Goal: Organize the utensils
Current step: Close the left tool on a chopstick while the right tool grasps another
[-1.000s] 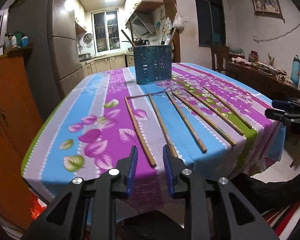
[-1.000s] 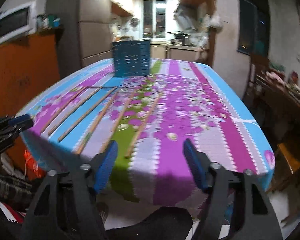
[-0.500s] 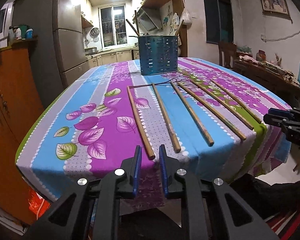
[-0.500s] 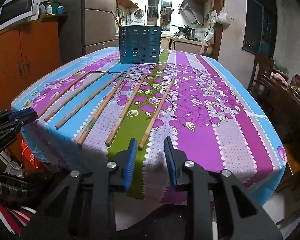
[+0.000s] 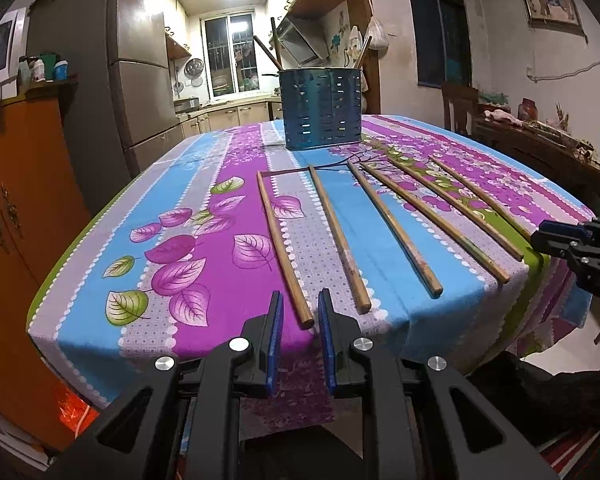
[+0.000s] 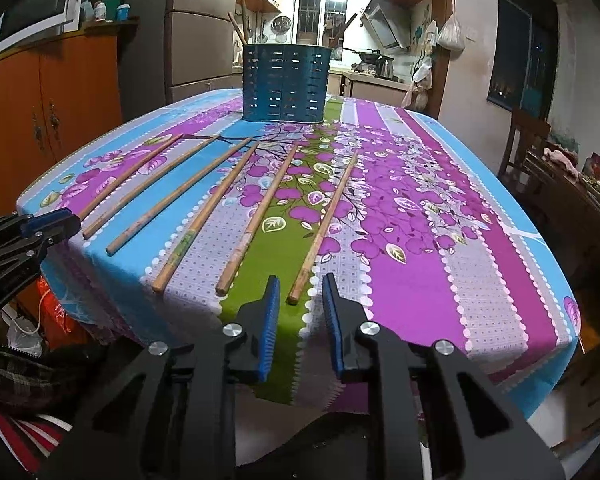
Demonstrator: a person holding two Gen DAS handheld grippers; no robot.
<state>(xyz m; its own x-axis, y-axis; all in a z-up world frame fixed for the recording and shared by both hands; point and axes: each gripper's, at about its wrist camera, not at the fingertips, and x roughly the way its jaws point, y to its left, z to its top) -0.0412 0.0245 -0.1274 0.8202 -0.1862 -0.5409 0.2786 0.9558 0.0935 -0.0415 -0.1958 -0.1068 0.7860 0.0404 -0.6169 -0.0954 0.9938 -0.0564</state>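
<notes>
Six chopsticks (image 5: 340, 236) lay fanned on the bench (image 5: 204, 264), long axes toward the blue holder (image 5: 322, 108) at the far end. Left tongs (image 5: 298, 340) sat narrowly open and empty just short of the leftmost stick (image 5: 282, 246); right tongs (image 6: 300, 312) had just narrowed from wide open, empty, before the rightmost stick (image 6: 324, 228).

Six long wooden chopsticks (image 5: 394, 228) fanned flat on the floral tablecloth before an upright blue slotted holder (image 5: 322, 108)

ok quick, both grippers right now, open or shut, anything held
left gripper: open, narrow gap, empty; nearest chopstick lies just ahead.
right gripper: jaws have just been closing, a narrow gap remains, nothing between them.
</notes>
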